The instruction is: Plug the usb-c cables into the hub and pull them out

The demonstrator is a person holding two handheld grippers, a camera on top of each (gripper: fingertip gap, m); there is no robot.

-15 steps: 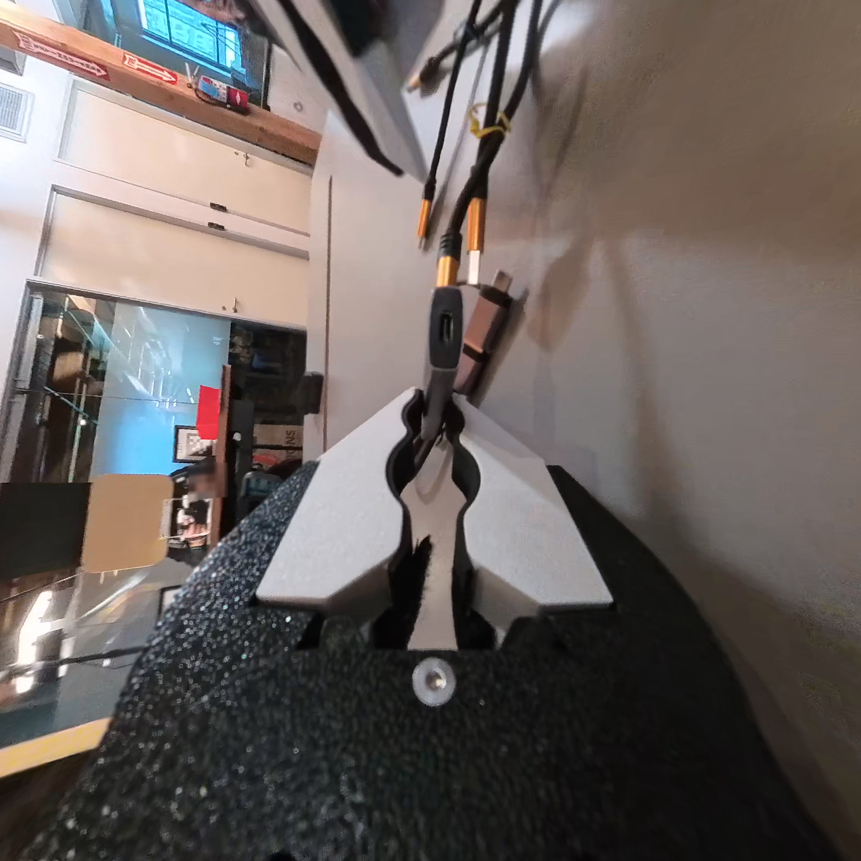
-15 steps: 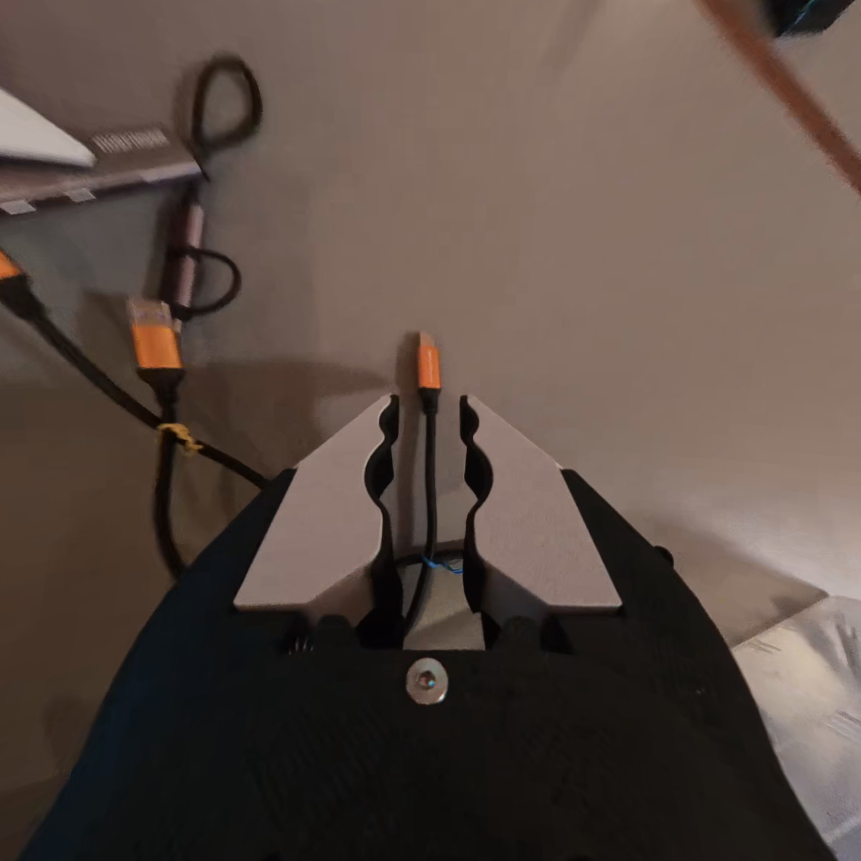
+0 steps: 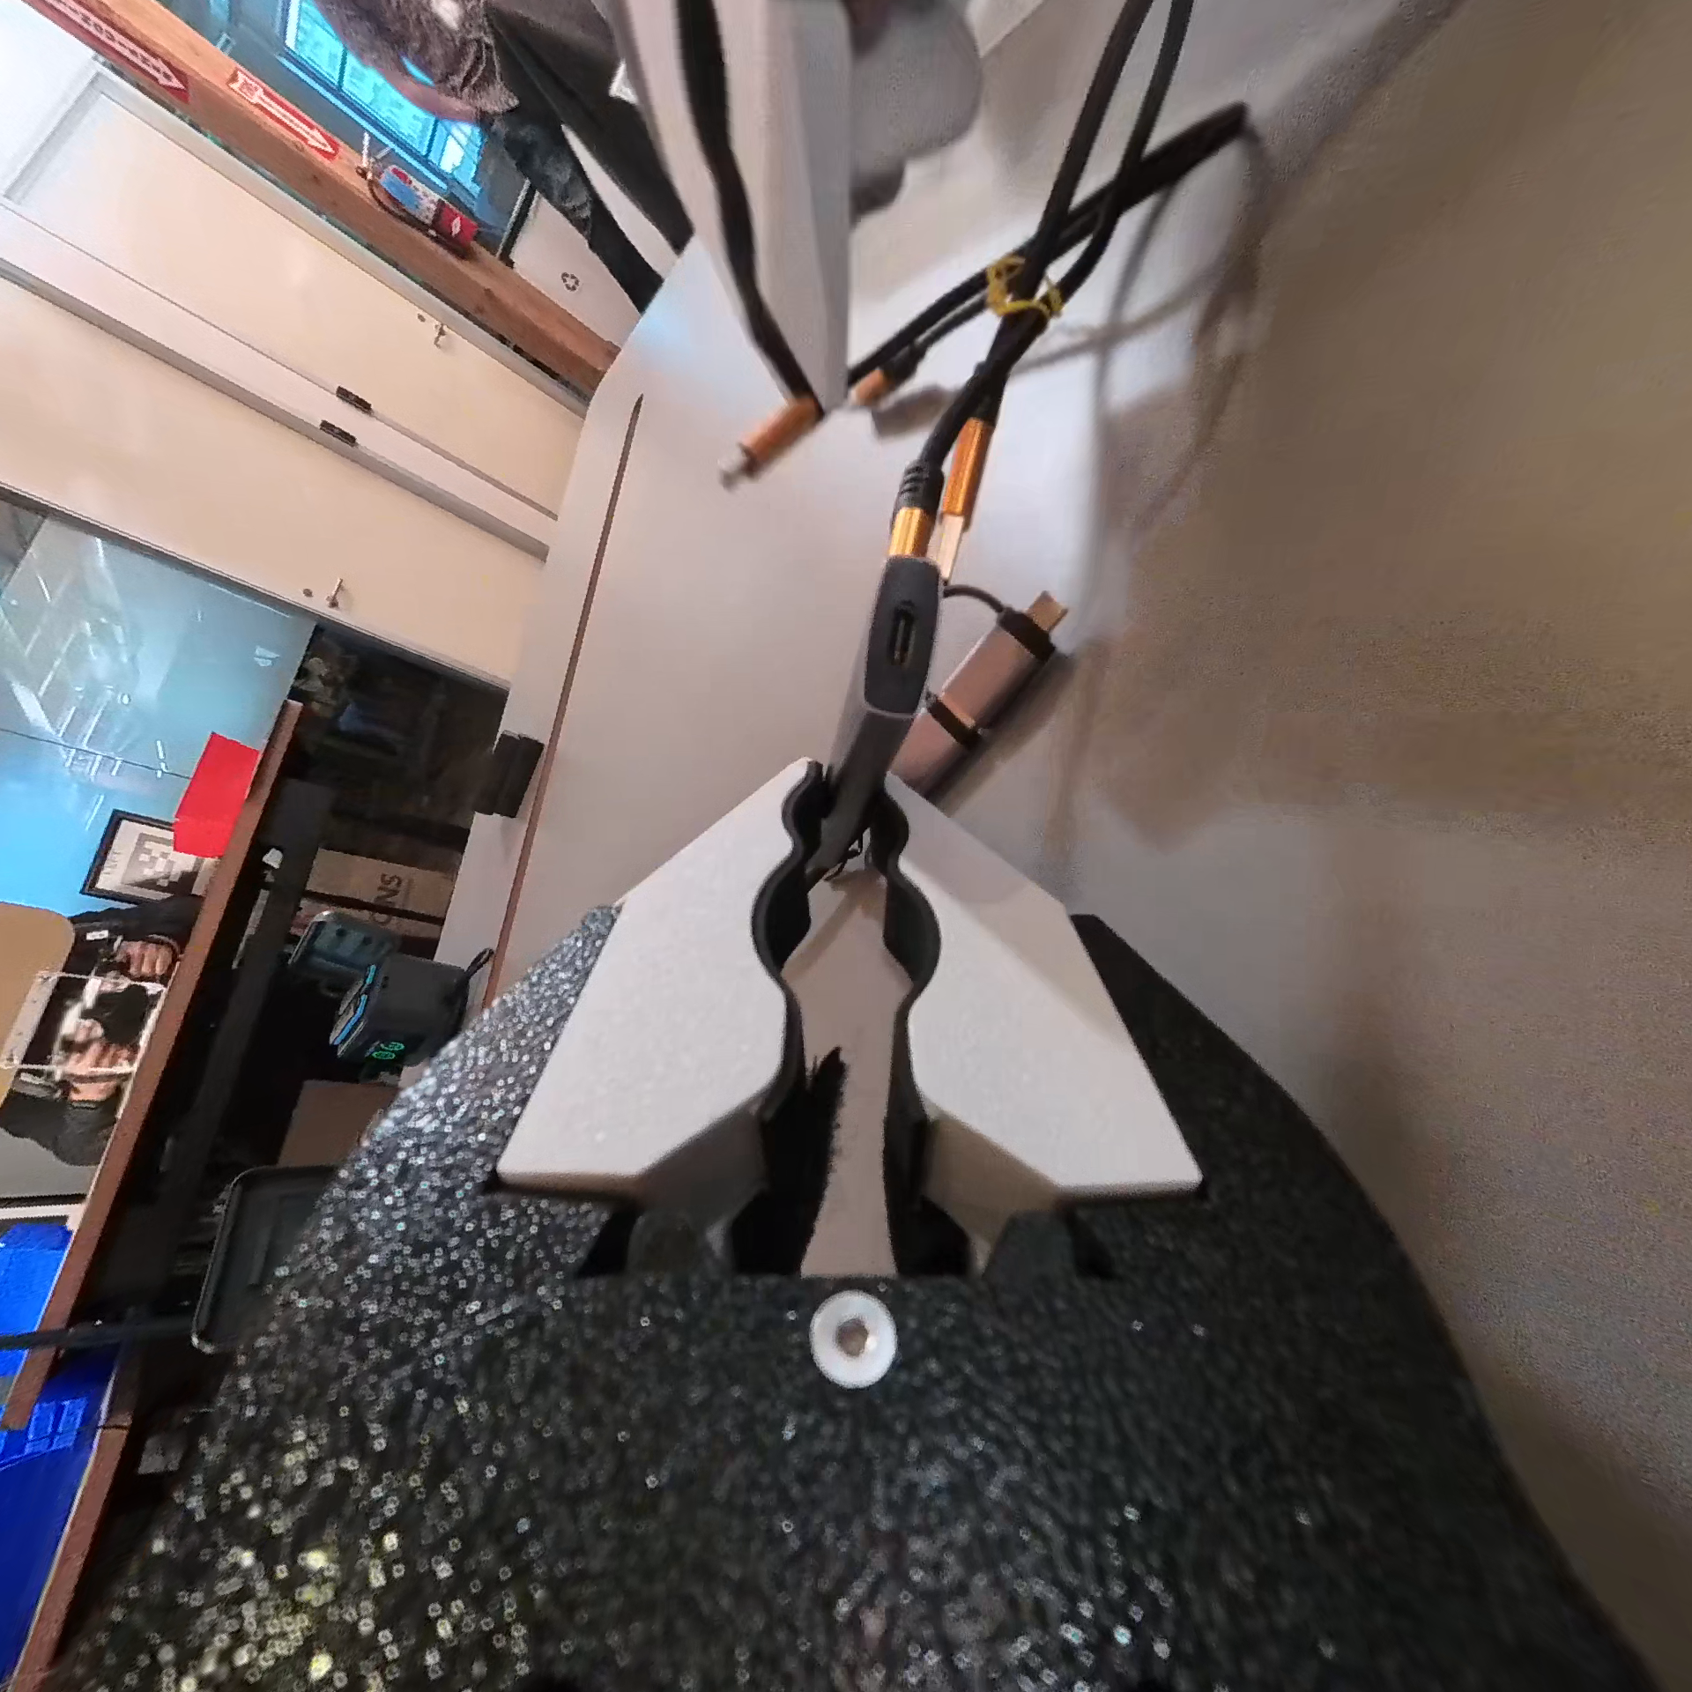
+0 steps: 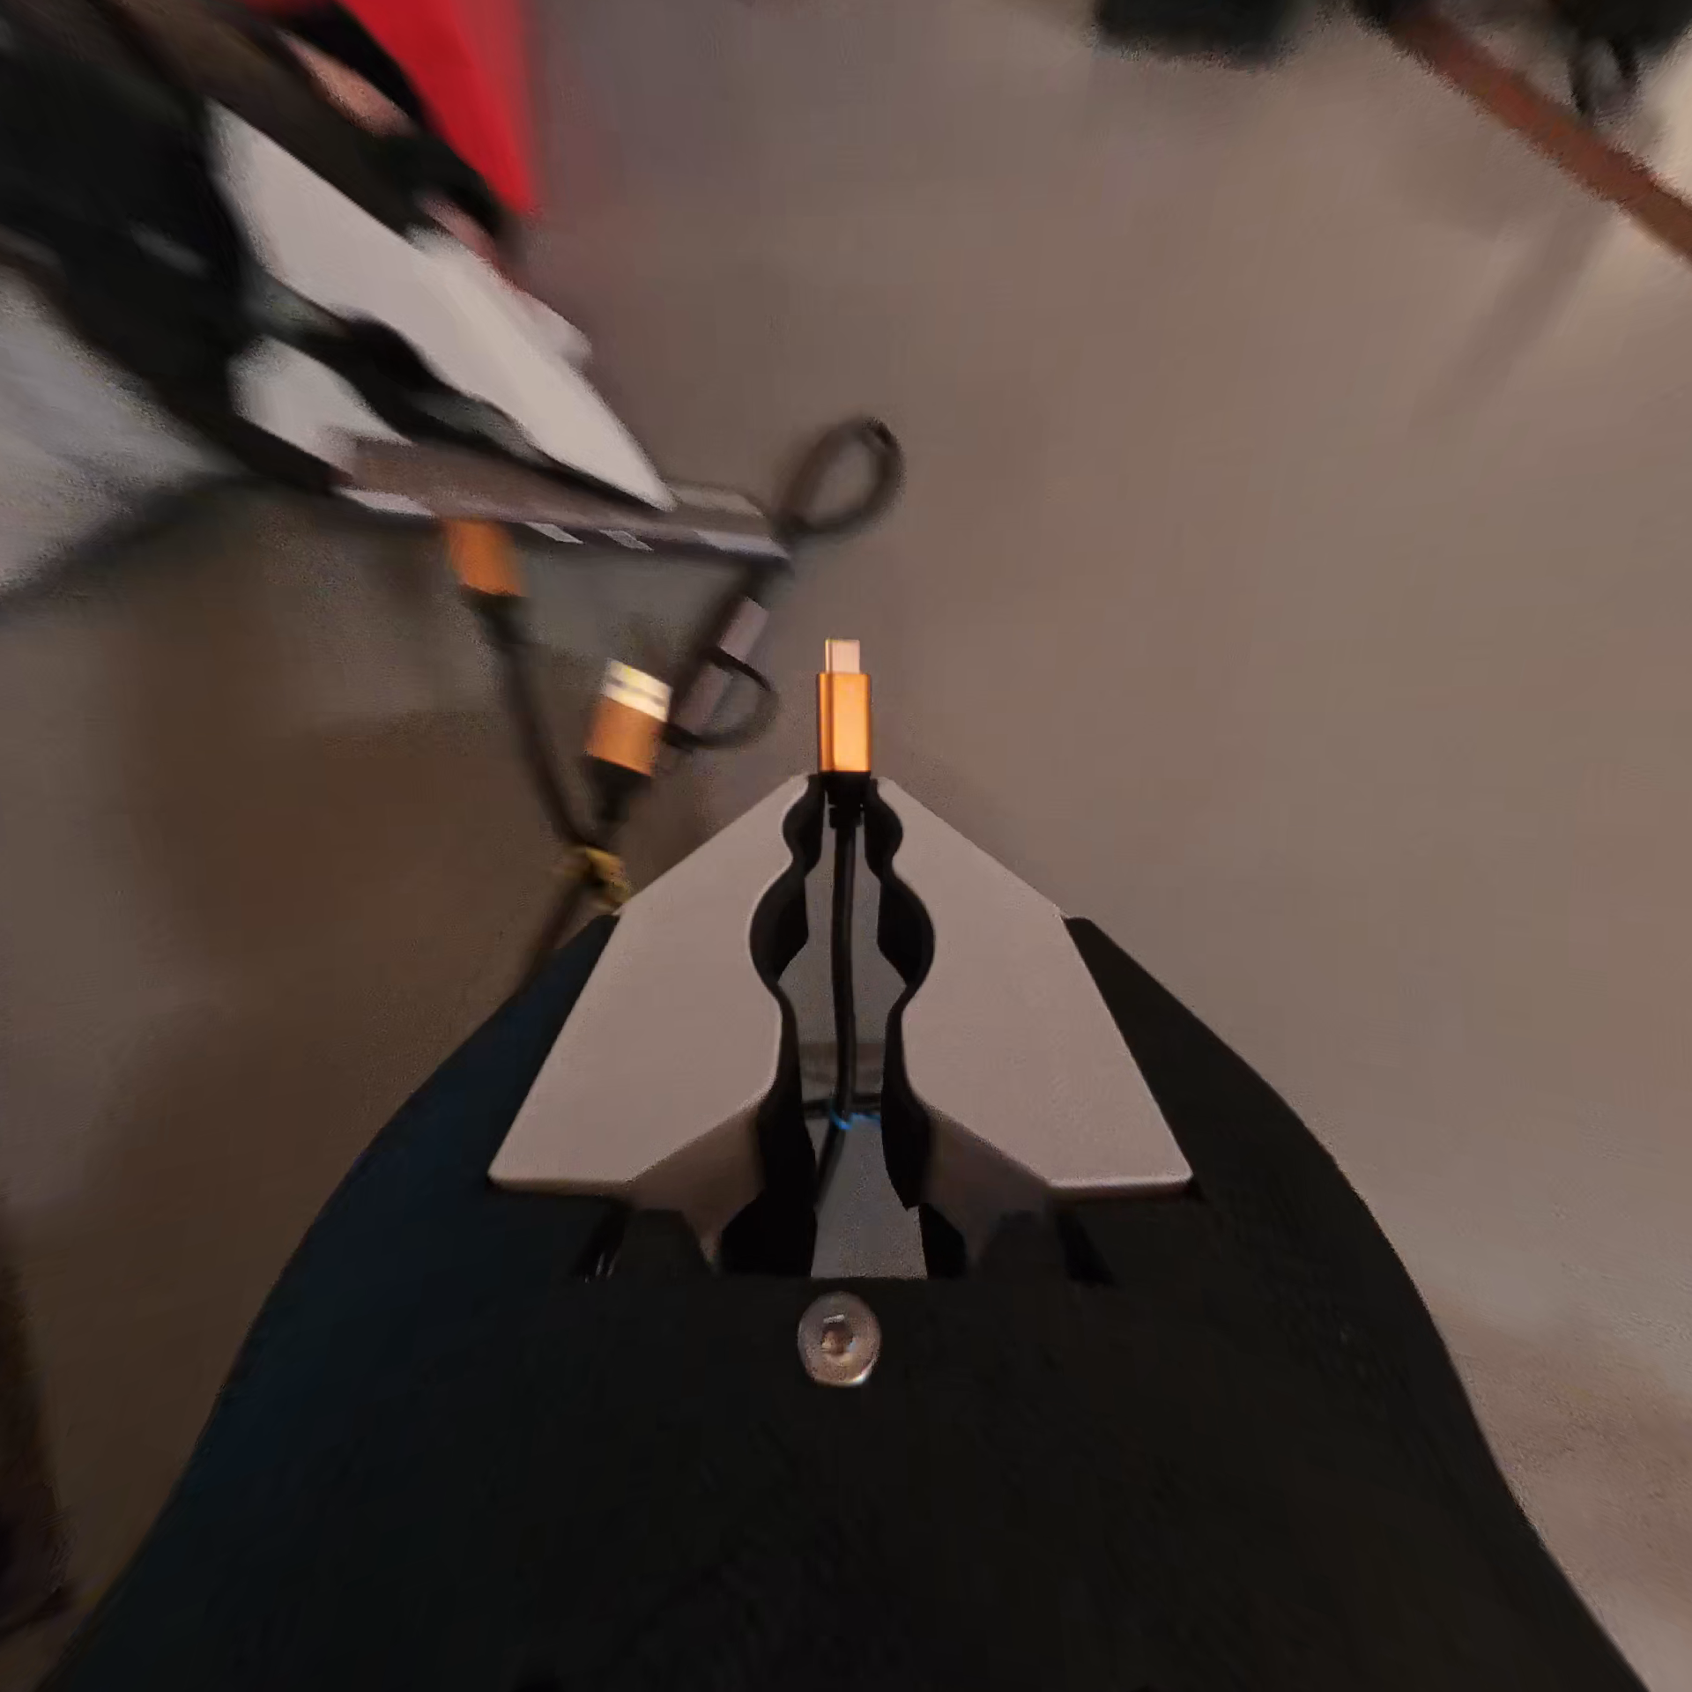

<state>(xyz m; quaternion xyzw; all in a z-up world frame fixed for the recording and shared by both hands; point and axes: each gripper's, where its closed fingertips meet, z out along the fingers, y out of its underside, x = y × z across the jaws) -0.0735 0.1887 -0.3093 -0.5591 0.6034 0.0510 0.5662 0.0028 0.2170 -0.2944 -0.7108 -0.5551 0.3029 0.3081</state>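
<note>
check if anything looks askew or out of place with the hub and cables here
Nothing looks damaged. The slim grey hub is lifted off the pale grey table, tilted, clamped between the left gripper jaws. The right gripper pinches the black cable just behind its orange usb-c plug, which points forward, not yet inserted.

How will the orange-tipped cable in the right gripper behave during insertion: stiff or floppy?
The orange plug looks rigid and stands straight beyond the right gripper, so it should probably push in cleanly. The thin black cord behind it bends slightly, so it is likely floppy.
</note>
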